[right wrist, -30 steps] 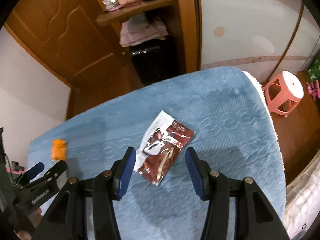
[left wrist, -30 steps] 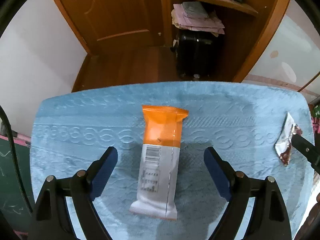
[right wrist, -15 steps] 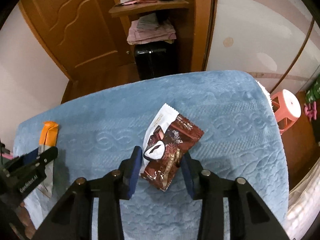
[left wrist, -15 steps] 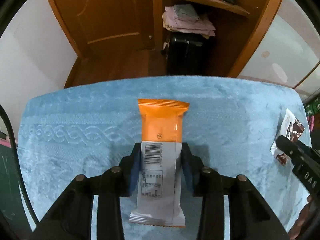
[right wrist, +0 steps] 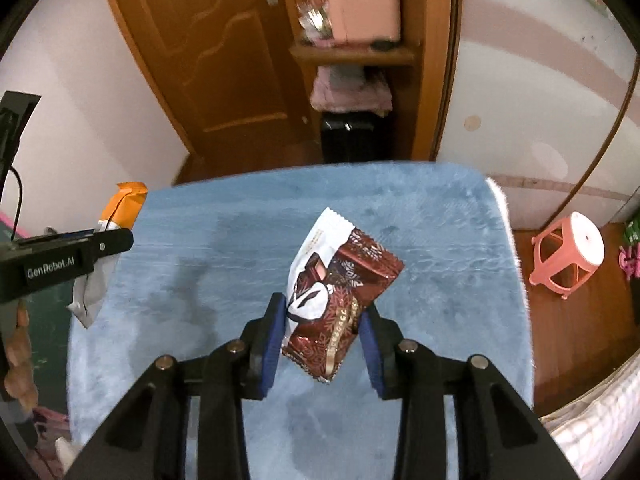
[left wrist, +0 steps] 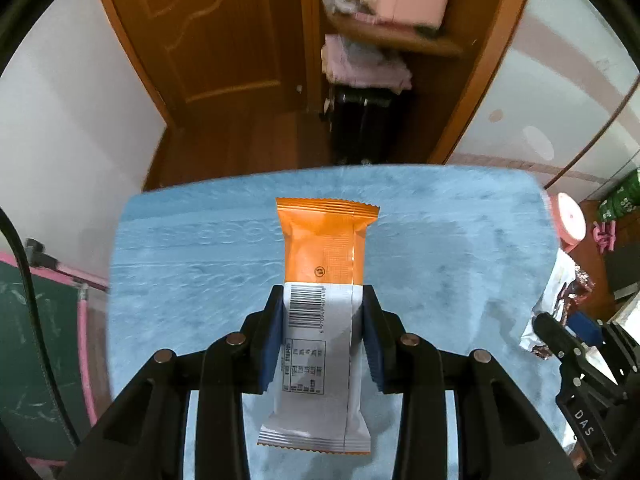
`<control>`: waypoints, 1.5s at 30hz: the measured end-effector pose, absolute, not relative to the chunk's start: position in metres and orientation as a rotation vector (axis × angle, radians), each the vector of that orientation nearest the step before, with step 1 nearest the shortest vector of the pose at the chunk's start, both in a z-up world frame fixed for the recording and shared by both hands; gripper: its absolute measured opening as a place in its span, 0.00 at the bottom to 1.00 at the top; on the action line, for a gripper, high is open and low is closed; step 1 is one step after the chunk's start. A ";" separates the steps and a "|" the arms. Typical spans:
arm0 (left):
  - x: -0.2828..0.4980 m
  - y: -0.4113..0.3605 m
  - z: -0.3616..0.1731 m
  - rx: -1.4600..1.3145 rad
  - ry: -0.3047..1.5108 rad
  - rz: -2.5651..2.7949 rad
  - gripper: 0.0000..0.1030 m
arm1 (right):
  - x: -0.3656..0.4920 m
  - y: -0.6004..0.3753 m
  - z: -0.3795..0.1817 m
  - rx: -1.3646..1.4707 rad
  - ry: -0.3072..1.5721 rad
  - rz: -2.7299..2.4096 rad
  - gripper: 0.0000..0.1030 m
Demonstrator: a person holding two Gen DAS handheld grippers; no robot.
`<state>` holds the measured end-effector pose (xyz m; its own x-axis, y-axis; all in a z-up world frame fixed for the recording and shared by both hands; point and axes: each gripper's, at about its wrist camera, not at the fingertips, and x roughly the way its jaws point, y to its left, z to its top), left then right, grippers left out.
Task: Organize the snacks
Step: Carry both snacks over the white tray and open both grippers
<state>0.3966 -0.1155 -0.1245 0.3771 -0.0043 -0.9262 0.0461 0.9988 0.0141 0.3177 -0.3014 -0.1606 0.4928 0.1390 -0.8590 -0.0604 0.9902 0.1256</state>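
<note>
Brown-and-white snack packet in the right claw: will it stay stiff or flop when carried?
The brown-and-white snack packet probably sags little: its free end juts out, tilted, above the blue cloth. The glossy film looks slippery, so it may twist between the right claw's pads. Likely light.

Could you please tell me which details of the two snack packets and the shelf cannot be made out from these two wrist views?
- Orange and white foil snack packet, left wrist view: printed panel too small to read; sides covered by the left claw pads.
- Brown and white chocolate packet, right wrist view: lettering too small; edges hidden by the right claw.
- Wooden shelf, left wrist view: contents blurred.
</note>
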 end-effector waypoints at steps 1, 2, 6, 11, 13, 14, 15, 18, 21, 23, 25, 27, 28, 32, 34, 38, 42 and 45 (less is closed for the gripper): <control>0.382 -0.116 -0.101 0.048 1.156 -0.033 0.34 | 0.305 -0.301 -0.143 0.086 1.026 0.131 0.35; 0.370 -0.116 -0.082 0.056 1.129 -0.032 0.34 | 0.296 -0.301 -0.131 0.091 1.009 0.137 0.35; 0.323 -0.110 -0.016 0.059 1.028 -0.039 0.35 | 0.248 -0.294 -0.068 0.110 0.919 0.183 0.35; 0.249 -0.099 0.036 0.037 0.960 -0.064 0.35 | 0.181 -0.282 -0.014 0.123 0.834 0.268 0.35; 0.218 -0.097 0.046 0.034 0.944 -0.084 0.35 | 0.154 -0.275 -0.002 0.116 0.818 0.298 0.35; 0.206 -0.096 0.049 0.031 0.940 -0.093 0.35 | 0.140 -0.271 0.001 0.110 0.813 0.310 0.35; 0.193 -0.093 0.052 0.029 0.936 -0.106 0.35 | 0.129 -0.267 0.004 0.104 0.808 0.323 0.35; 0.146 -0.086 0.053 0.028 0.919 -0.139 0.36 | 0.093 -0.256 0.007 0.100 0.800 0.367 0.35; 0.104 -0.077 0.046 0.043 0.898 -0.150 0.36 | 0.055 -0.246 0.002 0.094 0.801 0.414 0.35; 0.076 -0.071 0.038 0.033 0.897 -0.164 0.36 | 0.035 -0.240 -0.002 0.091 0.799 0.434 0.35; 0.049 -0.062 0.028 0.003 0.906 -0.189 0.36 | 0.013 -0.236 -0.008 0.091 0.790 0.452 0.35; 0.032 -0.058 0.019 -0.018 0.917 -0.215 0.36 | -0.003 -0.232 -0.013 0.088 0.782 0.460 0.35; 0.019 -0.055 0.013 -0.027 0.915 -0.227 0.36 | -0.013 -0.230 -0.015 0.086 0.775 0.470 0.35; -0.011 -0.049 -0.004 -0.088 0.886 -0.233 0.37 | -0.042 -0.224 -0.023 0.073 0.739 0.463 0.35; -0.022 -0.047 -0.013 -0.111 0.878 -0.219 0.37 | -0.051 -0.222 -0.030 0.091 0.743 0.455 0.36; -0.036 -0.048 -0.028 -0.112 0.869 -0.184 0.38 | -0.065 -0.221 -0.040 0.099 0.740 0.439 0.36; -0.051 -0.054 -0.040 -0.085 0.856 -0.147 0.38 | -0.067 -0.220 -0.051 0.103 0.763 0.429 0.36; -0.051 -0.055 -0.044 -0.086 0.866 -0.137 0.39 | -0.066 -0.222 -0.055 0.114 0.781 0.423 0.36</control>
<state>-0.0505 -0.0549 -0.0442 0.6400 -0.1551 -0.7525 0.0853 0.9877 -0.1310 -0.0656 -0.2218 -0.0555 0.6313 0.4100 -0.6583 -0.3268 0.9104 0.2536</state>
